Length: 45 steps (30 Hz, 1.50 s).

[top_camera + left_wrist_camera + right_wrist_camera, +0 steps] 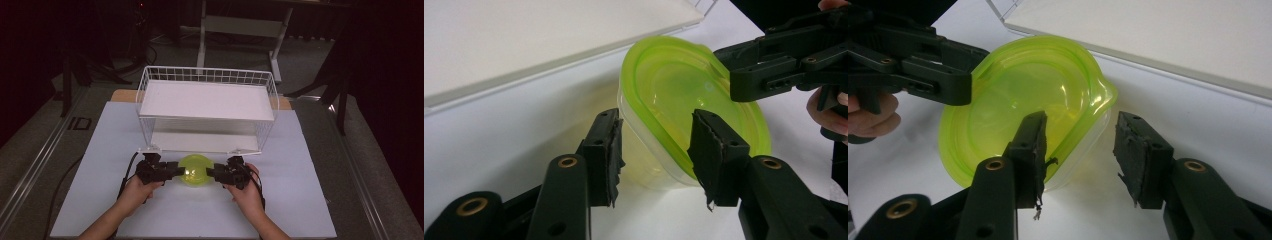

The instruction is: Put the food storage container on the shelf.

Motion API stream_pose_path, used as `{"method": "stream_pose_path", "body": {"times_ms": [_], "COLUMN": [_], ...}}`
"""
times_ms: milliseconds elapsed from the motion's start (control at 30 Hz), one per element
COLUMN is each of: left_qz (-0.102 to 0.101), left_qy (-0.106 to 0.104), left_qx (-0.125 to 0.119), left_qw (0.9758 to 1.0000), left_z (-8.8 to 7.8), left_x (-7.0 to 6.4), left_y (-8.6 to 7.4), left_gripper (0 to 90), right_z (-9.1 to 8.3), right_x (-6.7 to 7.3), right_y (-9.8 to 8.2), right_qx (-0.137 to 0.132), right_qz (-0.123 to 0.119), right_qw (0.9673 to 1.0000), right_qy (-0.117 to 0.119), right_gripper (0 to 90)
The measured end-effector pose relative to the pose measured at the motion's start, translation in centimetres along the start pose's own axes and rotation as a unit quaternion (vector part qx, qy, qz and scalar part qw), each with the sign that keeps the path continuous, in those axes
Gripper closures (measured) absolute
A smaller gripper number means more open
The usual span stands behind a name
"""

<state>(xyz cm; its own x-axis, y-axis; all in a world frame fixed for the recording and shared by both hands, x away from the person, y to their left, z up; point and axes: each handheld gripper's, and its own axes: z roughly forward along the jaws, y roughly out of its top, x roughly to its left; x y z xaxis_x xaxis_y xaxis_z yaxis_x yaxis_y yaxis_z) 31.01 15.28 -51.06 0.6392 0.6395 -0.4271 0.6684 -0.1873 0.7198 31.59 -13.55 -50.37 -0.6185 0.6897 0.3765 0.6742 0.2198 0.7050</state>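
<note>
Flanking lidded green container [194,170] on white desk [300,200], my left gripper [176,172] and right gripper [211,173] both spread, straddling its rim; wire shelf rack [207,107] behind.

I count two tools, the left tool [176,172] and the right tool [210,173], one in each of two hands. Between their tips sits one clear container [194,171] with one green lid [704,95]. Beyond both tools stands one white wire rack [207,111] holding two shelves. Everything rests on one tabletop [300,200], covered by one pale sheet
</note>
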Motion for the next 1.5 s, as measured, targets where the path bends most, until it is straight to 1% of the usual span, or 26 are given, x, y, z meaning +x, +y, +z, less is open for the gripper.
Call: {"method": "stream_pose_path", "body": {"times_ms": [67, 100, 167, 200, 233, 267, 300, 400, 467, 667, 700, 733, 767, 800, 833, 867, 900, 967, 1000, 1067, 1167, 1300, 1433, 1467, 1500], "left_qz": [0.001, 0.002, 0.008, 0.009, 0.008, 0.001, 0.0, 0.001, -0.005, -0.009, -0.01, -0.012, -0.012, -0.005, -0.006, -0.009, -0.008, -0.008, -0.002, 0.015, 0.027, 0.038, 0.039, 0.041, 0.038], "left_qy": [0.003, 0.003, 0.007, 0.006, 0.004, 0.002, 0.001, 0.001, -0.001, 0.019, 0.021, 0.022, 0.028, 0.036, 0.036, 0.035, 0.035, 0.034, 0.035, 0.038, 0.041, 0.045, 0.044, 0.041, 0.037], "left_qx": [0.002, 0.002, 0.004, 0.005, 0.007, 0.014, 0.016, 0.024, 0.027, 0.025, 0.027, 0.027, 0.029, 0.029, 0.027, 0.026, 0.024, 0.017, 0.01, -0.01, -0.036, -0.059, -0.067, -0.067, -0.066], "left_qw": [1.0, 1.0, 0.9999, 0.9999, 0.9999, 0.9999, 0.9999, 0.9997, 0.9996, 0.9994, 0.9994, 0.9993, 0.9991, 0.9989, 0.999, 0.999, 0.9991, 0.9992, 0.9993, 0.9991, 0.9981, 0.9965, 0.9961, 0.9961, 0.9964], "left_z": [-0.1, -0.1, -0.2, -0.2, -0.3, -0.4, -0.4, -0.6, -0.7, -1.1, -1.2, -1.2, -1.2, -1.2, -1.1, -1.1, -1.0, -1.0, -1.1, -1.3, -1.4, -1.2, -0.6, -0.4, -0.1], "left_x": [-0.1, -0.2, -0.5, -0.7, -0.8, -0.9, -1.0, -1.4, -1.6, -2.8, -3.0, -3.1, -3.3, -3.5, -3.7, -3.8, -4.0, -4.1, -4.2, -4.6, -4.9, -5.0, -4.6, -4.4, -4.1], "left_y": [0.1, 0.1, 0.0, 0.0, 0.0, 0.1, 0.1, 0.0, -0.2, -0.8, -0.9, -0.9, -1.0, -1.0, -1.0, -1.0, -0.9, -0.6, -0.4, 0.3, 1.4, 2.8, 3.5, 3.5, 3.6], "left_gripper": [61.0, 62.3, 63.1, 64.0, 64.7, 66.0, 67.1, 69.1, 70.5, 74.3, 75.1, 76.6, 78.8, 81.0, 81.0, 81.1, 81.1, 81.2, 81.5, 81.6, 81.8, 81.7, 81.6, 81.6, 81.6], "right_z": [0.0, 0.0, -0.1, -0.2, -0.2, -0.3, -0.3, -0.6, -0.7, -1.2, -1.3, -1.5, -1.6, -1.7, -1.7, -1.8, -1.8, -2.1, -2.4, -3.0, -3.8, -4.5, -4.8, -4.7, -4.6], "right_x": [0.2, 0.2, 0.3, 0.2, 0.1, 0.1, 0.2, 0.5, 0.8, 1.5, 1.6, 1.8, 1.9, 2.0, 2.0, 2.0, 1.8, 1.7, 1.8, 2.0, 1.9, 1.7, 1.3, 1.1, 1.0], "right_y": [0.0, 0.0, 0.1, 0.1, 0.1, 0.1, 0.1, 0.0, 0.0, -0.2, -0.3, -0.4, -0.5, -0.6, -0.6, -0.7, -0.7, -0.6, -0.5, -0.1, 0.8, 2.1, 3.1, 3.2, 3.2], "right_qx": [0.002, 0.003, 0.005, 0.006, 0.006, 0.005, 0.004, 0.006, 0.007, 0.01, 0.009, 0.008, 0.007, 0.007, 0.011, 0.011, 0.01, 0.006, 0.0, -0.016, -0.033, -0.051, -0.057, -0.058, -0.058], "right_qz": [0.002, 0.005, 0.008, 0.015, 0.019, 0.024, 0.025, 0.021, 0.016, 0.012, 0.014, 0.01, 0.006, 0.002, -0.003, -0.001, 0.004, 0.003, -0.001, -0.009, -0.004, -0.003, -0.003, -0.001, -0.002], "right_qw": [1.0, 1.0, 1.0, 0.9998, 0.9998, 0.9996, 0.9996, 0.9997, 0.9998, 0.9999, 0.9999, 0.9999, 1.0, 1.0, 0.9999, 0.9999, 0.9999, 0.9999, 0.9999, 0.9996, 0.9992, 0.9982, 0.9974, 0.9973, 0.997], "right_qy": [-0.001, 0.004, 0.003, 0.007, 0.008, 0.012, 0.013, 0.009, 0.005, 0.002, 0.003, 0.001, -0.001, -0.005, -0.008, -0.009, -0.008, -0.012, -0.017, -0.022, -0.023, -0.032, -0.044, -0.046, -0.051], "right_gripper": [62.5, 64.0, 65.5, 67.3, 68.5, 69.8, 70.6, 72.0, 73.0, 75.9, 76.4, 77.1, 78.2, 79.2, 79.3, 79.3, 79.3, 79.2, 79.3, 79.3, 79.3, 79.2, 79.1, 79.1, 79.2]}}
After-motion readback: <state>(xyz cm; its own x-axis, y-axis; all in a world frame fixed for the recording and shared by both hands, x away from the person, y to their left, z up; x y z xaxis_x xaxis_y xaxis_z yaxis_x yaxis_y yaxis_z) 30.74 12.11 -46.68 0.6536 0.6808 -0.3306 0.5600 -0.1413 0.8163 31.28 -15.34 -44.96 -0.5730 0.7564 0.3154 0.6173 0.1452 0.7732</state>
